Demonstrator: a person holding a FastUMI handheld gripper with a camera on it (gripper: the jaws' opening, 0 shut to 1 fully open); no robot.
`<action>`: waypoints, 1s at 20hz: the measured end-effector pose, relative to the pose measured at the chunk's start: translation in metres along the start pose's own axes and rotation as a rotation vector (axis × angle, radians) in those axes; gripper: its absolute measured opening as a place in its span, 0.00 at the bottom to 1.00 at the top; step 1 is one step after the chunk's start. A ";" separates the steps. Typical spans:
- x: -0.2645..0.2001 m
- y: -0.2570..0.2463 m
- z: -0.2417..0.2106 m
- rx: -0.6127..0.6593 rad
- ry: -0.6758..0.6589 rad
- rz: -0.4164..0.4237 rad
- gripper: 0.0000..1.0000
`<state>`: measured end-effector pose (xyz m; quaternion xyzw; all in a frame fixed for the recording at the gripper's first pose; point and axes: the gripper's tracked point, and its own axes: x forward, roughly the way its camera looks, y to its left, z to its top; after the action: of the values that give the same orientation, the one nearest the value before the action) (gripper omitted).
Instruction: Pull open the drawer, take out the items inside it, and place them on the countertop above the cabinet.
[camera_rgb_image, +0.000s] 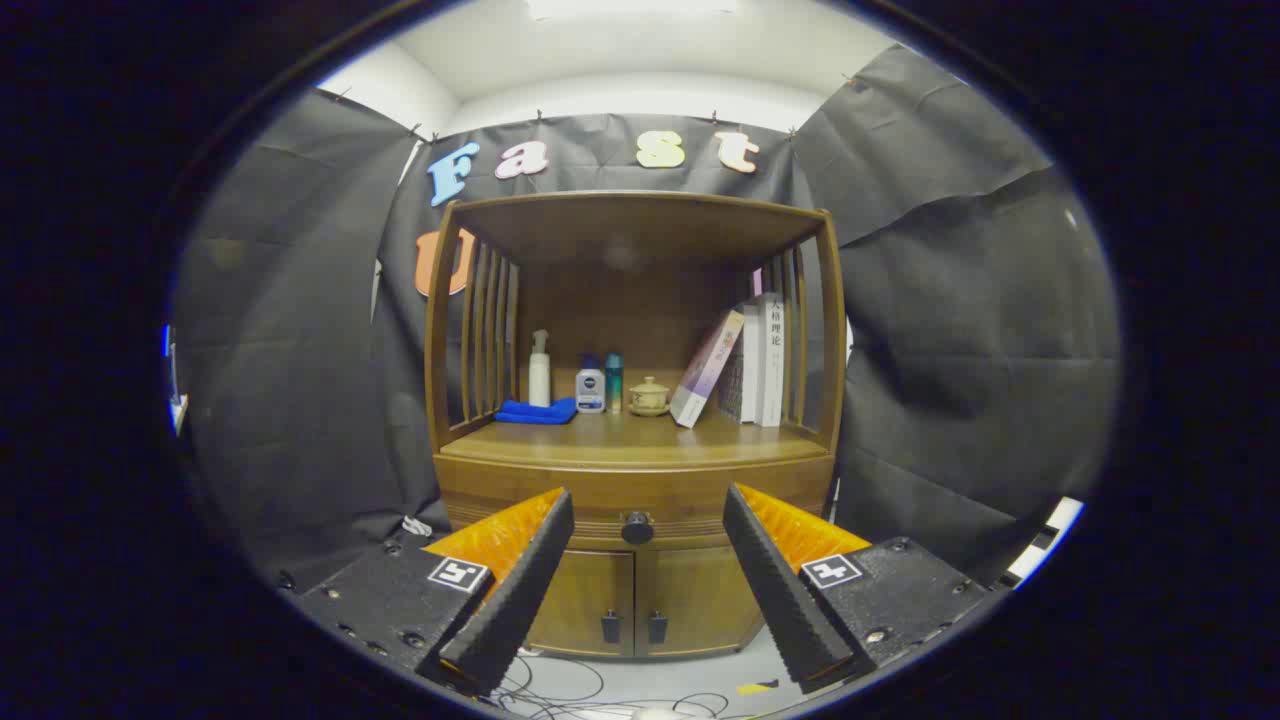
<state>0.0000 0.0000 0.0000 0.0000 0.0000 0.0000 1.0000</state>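
Straight ahead of the gripper stands a wooden cabinet; its drawer is closed, with a dark round knob seen between the two fingers, beyond their tips; the fingers are spread wide apart and hold nothing. On the countertop above the drawer sit a folded blue cloth, a white pump bottle, two small bottles, a small lidded pot and leaning books; two lower doors are shut; cables lie on the floor.
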 end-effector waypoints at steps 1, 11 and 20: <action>0.001 -0.001 0.000 0.000 -0.004 -0.001 0.99; 0.002 0.000 -0.001 0.007 -0.002 0.001 0.99; -0.001 0.000 -0.005 0.017 0.010 0.020 0.99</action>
<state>-0.0005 0.0001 -0.0049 0.0086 0.0052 0.0099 0.9999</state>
